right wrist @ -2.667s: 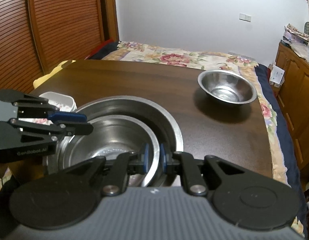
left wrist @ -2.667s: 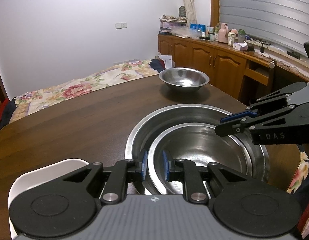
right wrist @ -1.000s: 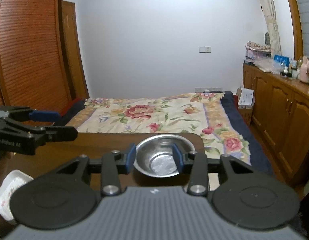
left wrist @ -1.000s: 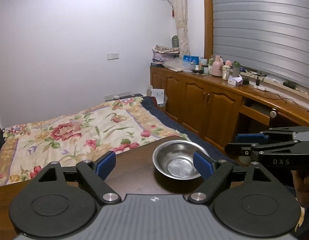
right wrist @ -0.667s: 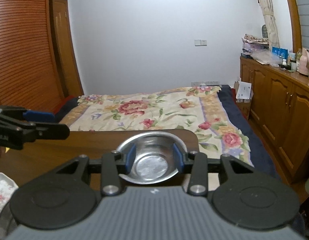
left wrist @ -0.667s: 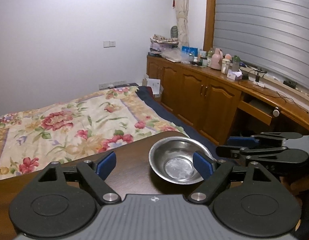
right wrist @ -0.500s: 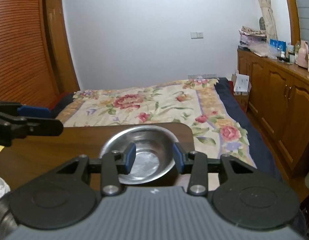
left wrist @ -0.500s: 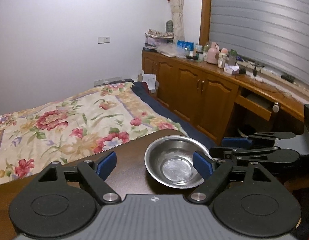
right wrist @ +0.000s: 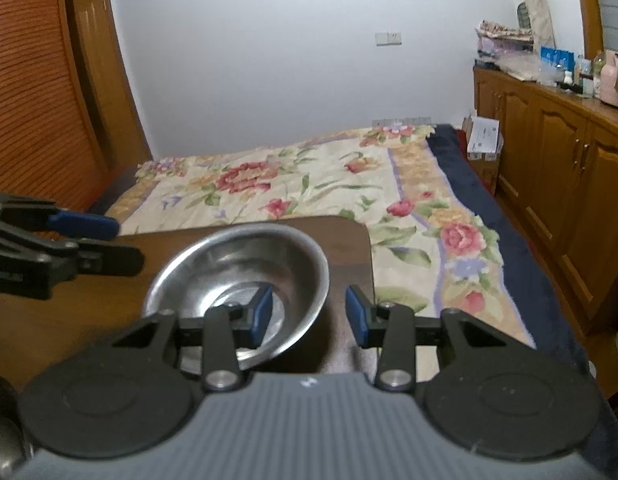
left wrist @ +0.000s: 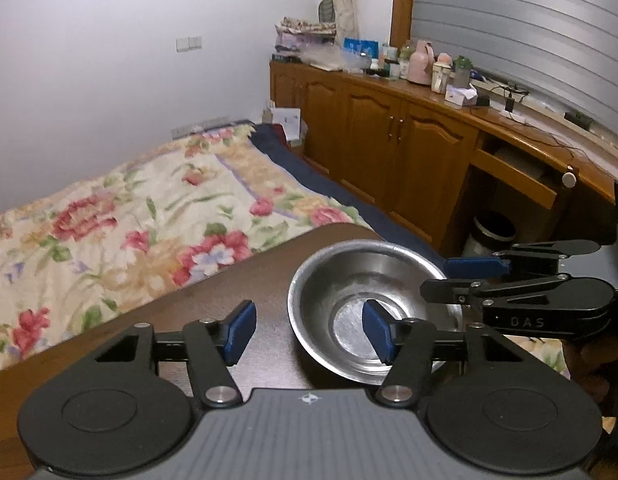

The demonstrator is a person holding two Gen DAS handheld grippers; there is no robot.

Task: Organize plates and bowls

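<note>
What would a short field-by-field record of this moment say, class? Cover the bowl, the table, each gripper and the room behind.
bowl: steel bowl, upright, empty, near the far corner of the table
table: dark wooden table
left gripper: jaws closing, straddling the bowl's left rim, pads not yet pressing
right gripper: jaws apart, straddling the bowl's right rim, no contact visible
background: flowered bedspread, wooden cabinets
</note>
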